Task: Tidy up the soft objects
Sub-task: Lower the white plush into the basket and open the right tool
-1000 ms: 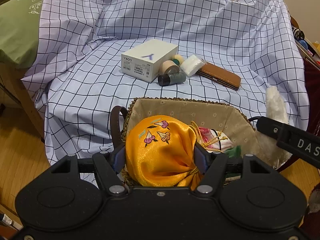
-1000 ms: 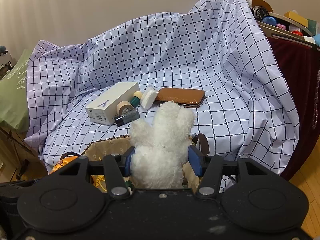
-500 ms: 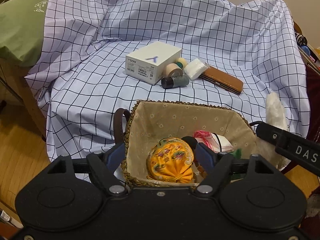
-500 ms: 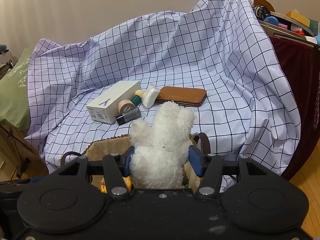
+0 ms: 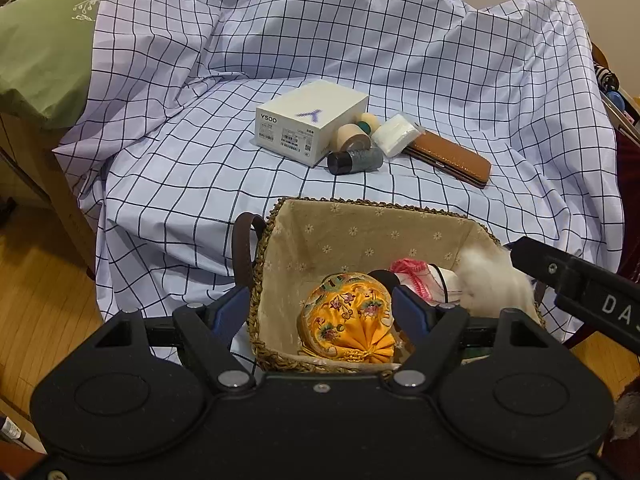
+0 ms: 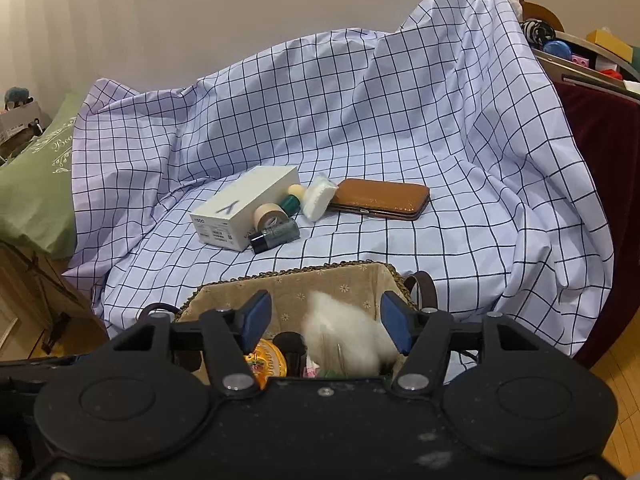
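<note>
The woven basket point(image 5: 276, 216), lined with tan flowered cloth, is sitting at the near edge of the checked sheet point(image 5: 168, 184), and everything else is lying in relation to it. The left gripper point(image 5: 320, 312) is hovering over the basket's near left corner with its jaws standing apart and nothing between them; the orange embroidered pouch point(image 5: 348, 320) is lying free on the basket floor just beneath them, touching neither pad. Beside the pouch, toward the basket's right side, a pink and white bundle point(image 5: 412, 276) is resting. The right gripper point(image 6: 324, 324) is hanging over the basket's right end with its jaws opening, and the white plush toy point(image 6: 344, 332) is showing blurred between them, clear of both blue pads and down inside the basket against its right wall. Beyond the basket's far rim, on the sheet, a white box point(image 5: 308, 124) is lying with a tape roll point(image 5: 352, 136), a dark bottle point(image 5: 356, 160) and a white packet point(image 5: 396, 134) crowded against it, and a brown leather case point(image 5: 452, 158) is lying just right of those. Left of the basket and further back, a green pillow point(image 5: 40, 56) is resting.
</note>
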The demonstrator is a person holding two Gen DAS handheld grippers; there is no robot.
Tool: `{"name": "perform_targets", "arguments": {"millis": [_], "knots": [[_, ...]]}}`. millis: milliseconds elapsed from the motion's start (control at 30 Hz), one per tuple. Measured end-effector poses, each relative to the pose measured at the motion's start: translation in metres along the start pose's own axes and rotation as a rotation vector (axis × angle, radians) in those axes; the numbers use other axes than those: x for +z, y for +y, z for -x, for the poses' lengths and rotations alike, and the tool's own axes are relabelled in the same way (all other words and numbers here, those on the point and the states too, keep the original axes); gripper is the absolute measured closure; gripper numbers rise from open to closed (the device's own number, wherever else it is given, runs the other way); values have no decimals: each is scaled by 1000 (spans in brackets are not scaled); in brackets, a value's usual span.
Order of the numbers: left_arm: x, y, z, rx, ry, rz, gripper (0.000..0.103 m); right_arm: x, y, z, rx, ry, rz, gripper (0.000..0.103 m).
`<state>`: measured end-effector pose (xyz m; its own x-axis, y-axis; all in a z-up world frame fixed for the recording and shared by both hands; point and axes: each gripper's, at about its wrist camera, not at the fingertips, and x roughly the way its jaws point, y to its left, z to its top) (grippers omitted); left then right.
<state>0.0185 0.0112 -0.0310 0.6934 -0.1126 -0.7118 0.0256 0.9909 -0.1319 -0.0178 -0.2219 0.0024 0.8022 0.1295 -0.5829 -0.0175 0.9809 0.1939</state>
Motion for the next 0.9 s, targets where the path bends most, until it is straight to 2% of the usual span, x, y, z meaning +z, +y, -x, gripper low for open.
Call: {"name": "perform_targets", "arguments": {"millis": [900], "knots": [[-2,1,-2,-1,9,-3,29,0,-6,-6,-16,29,-25,43]]}}
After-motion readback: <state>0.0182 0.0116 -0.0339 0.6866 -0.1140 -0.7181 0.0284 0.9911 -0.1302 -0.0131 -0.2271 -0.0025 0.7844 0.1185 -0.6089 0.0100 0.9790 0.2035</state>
